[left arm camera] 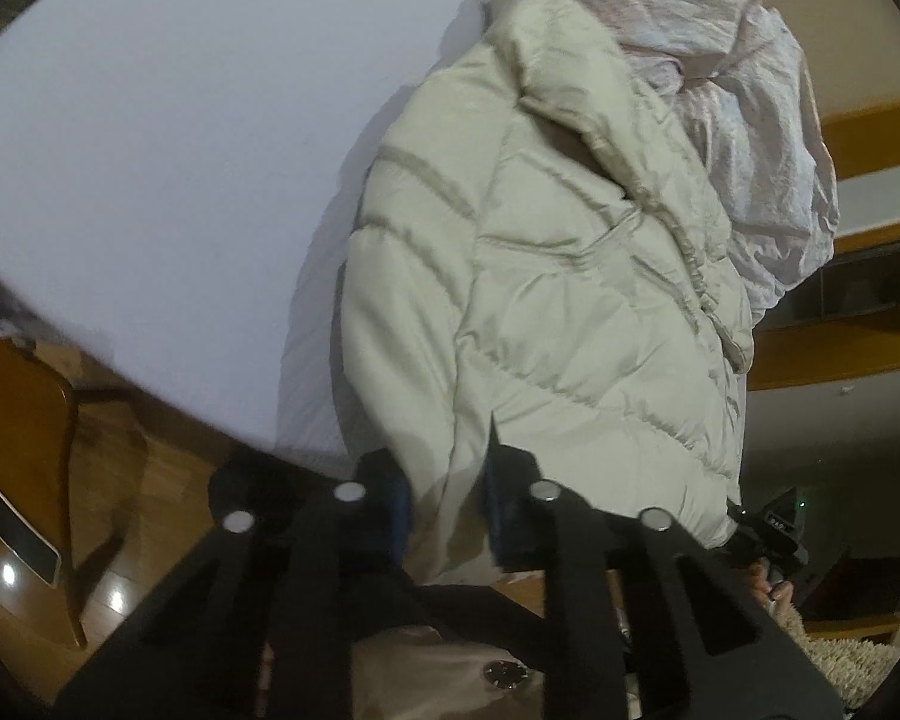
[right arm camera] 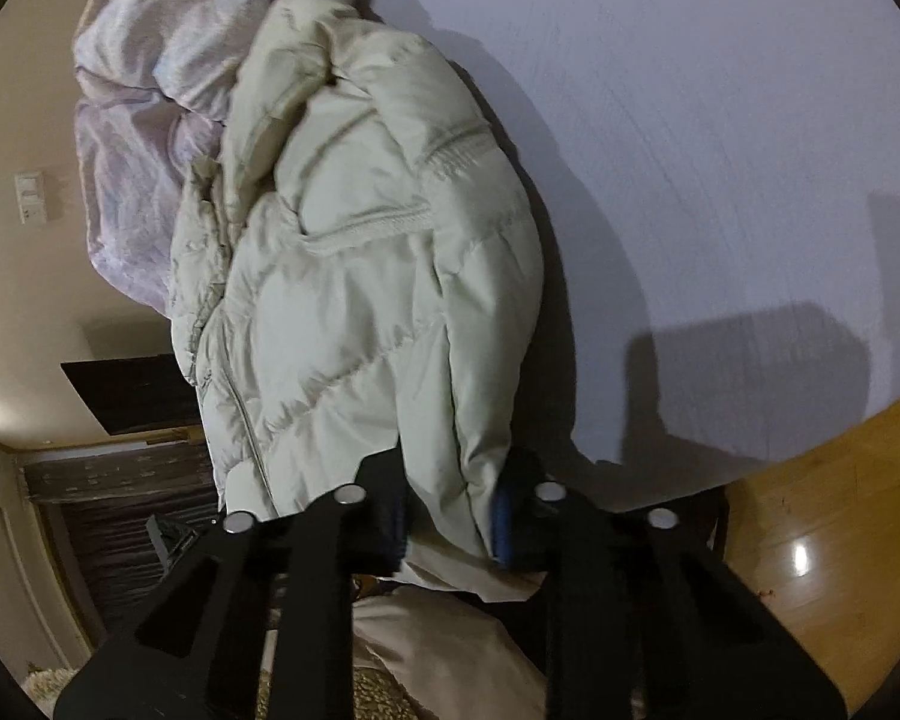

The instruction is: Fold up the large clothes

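A cream quilted puffer jacket (left arm camera: 546, 276) lies lengthwise on a white bed, its collar at the far end. It also shows in the right wrist view (right arm camera: 366, 276). My left gripper (left arm camera: 447, 510) is shut on the jacket's near hem, fabric pinched between its blue pads. My right gripper (right arm camera: 450, 516) is shut on the near hem too, at the jacket's other side. The right gripper's body (left arm camera: 774, 531) shows at the jacket's right hem corner in the left wrist view.
The white bed sheet (left arm camera: 168, 180) spreads beside the jacket, also seen in the right wrist view (right arm camera: 720, 180). A crumpled pale pink blanket (left arm camera: 744, 90) lies past the collar, also visible from the right (right arm camera: 150, 90). Wooden floor (right arm camera: 840, 528) and a wooden chair (left arm camera: 24, 468) lie beyond the bed edge.
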Demonstrator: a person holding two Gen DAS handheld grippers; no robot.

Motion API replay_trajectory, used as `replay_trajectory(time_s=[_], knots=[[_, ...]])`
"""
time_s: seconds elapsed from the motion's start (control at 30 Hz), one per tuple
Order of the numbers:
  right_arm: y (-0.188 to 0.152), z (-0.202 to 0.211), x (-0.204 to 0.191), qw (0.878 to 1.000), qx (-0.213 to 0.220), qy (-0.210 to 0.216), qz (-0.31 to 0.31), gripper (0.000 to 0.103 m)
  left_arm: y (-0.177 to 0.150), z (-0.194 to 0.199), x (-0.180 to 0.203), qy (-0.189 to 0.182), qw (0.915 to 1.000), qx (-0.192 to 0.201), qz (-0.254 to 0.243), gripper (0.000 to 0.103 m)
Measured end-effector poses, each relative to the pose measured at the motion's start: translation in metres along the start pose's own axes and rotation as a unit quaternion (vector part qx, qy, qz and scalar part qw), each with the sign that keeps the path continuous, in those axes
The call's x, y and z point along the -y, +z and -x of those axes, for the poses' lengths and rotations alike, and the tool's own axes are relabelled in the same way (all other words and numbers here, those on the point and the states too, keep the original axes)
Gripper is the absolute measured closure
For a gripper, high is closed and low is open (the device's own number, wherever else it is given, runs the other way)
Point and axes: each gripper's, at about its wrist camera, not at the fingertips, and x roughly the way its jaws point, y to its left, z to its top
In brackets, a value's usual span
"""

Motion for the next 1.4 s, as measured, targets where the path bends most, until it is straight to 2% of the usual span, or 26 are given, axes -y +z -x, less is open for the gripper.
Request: replay_trajectory(time_s=[0.37, 0.57, 0.77, 1.07, 1.4], knots=[[0.013, 0.032, -0.043, 0.995, 0.075, 0.019, 0.056, 0.091, 0.034, 0.043, 0.040, -0.038, 0.9958, 0.070, -0.045, 0.091], [0.041, 0.049, -0.084, 0.987, 0.130, 0.023, 0.088, 0.091, 0.069, 0.061, 0.070, -0.059, 0.9895, 0.113, -0.069, 0.091], [0.077, 0.055, -0.128, 0.979, 0.173, 0.012, 0.107, 0.091, 0.111, 0.069, 0.094, -0.064, 0.9842, 0.143, -0.082, 0.091], [0.136, 0.043, -0.178, 0.969, 0.213, -0.032, 0.121, 0.091, 0.182, 0.058, 0.133, -0.039, 0.9810, 0.159, -0.104, 0.091], [0.211, 0.007, -0.212, 0.960, 0.232, -0.116, 0.106, 0.091, 0.264, 0.011, 0.163, 0.001, 0.9823, 0.147, -0.116, 0.091]])
